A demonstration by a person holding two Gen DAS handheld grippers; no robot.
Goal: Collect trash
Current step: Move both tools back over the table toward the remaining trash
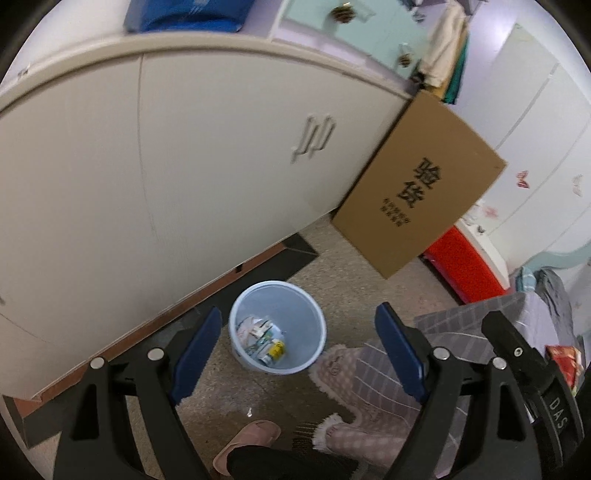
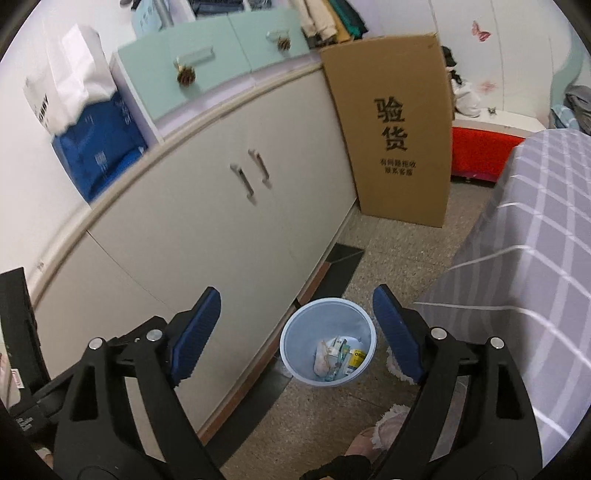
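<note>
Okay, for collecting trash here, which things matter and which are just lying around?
For the job:
- bin
- trash inside it
- left gripper, jaws open
- right gripper, jaws open

Just there:
- cardboard box
- cabinet
- slipper
- bed cover

A home bedroom: a bed under a grey checked cover [image 2: 524, 236], a long cream floor cabinet [image 2: 207, 221], pink house slippers [image 1: 247, 443], butterfly wall stickers [image 2: 481, 32].

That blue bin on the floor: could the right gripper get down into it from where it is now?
Probably yes. The right gripper is open and empty, with the bin on the floor ahead of it, its mouth uncovered. The cabinet and bed flank it without blocking.
</note>
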